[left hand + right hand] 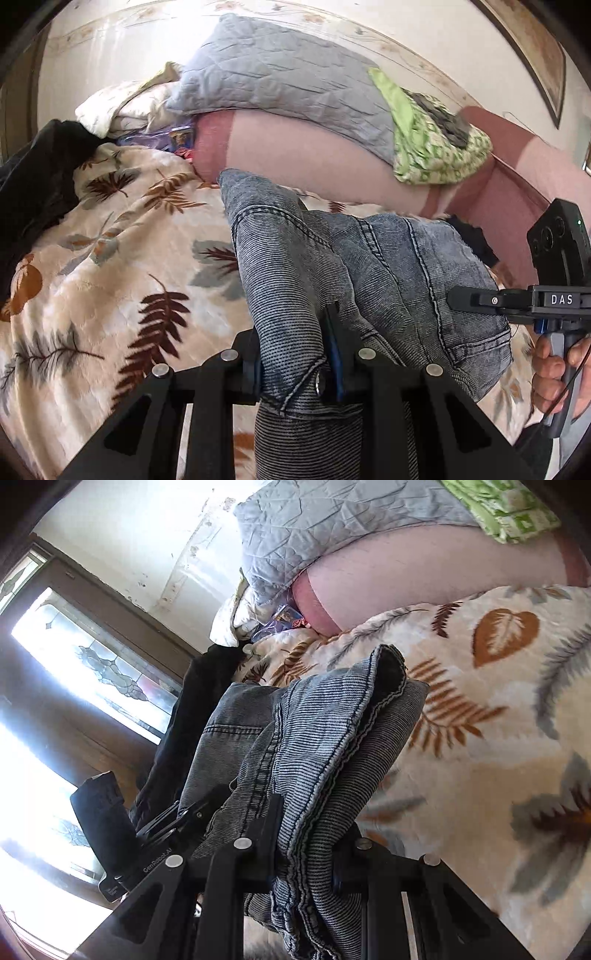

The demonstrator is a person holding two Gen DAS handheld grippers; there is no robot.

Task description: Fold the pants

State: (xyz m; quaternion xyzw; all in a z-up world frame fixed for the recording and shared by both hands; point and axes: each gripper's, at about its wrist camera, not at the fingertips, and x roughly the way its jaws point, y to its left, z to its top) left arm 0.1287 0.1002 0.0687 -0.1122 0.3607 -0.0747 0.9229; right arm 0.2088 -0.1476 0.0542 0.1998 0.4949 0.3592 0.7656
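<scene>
The grey-blue denim pants (369,266) hang lifted above the leaf-patterned bedspread (110,258). My left gripper (293,343) is shut on a bunched edge with a metal button, and the cloth drapes forward over its fingers. At the right of the left wrist view, my right gripper (452,299) pinches the pants' other side, with a hand (554,373) on its handle. In the right wrist view the pants (332,720) are folded in several layers, and my right gripper (310,830) is shut on them. My left gripper (184,812) shows at the left, partly hidden by denim.
A grey quilted pillow (280,74), a green patterned cloth (436,147) and a pink bolster (314,155) lie at the head of the bed. A black garment (37,177) lies at the left edge. A stained-glass window (92,657) is beyond the bed.
</scene>
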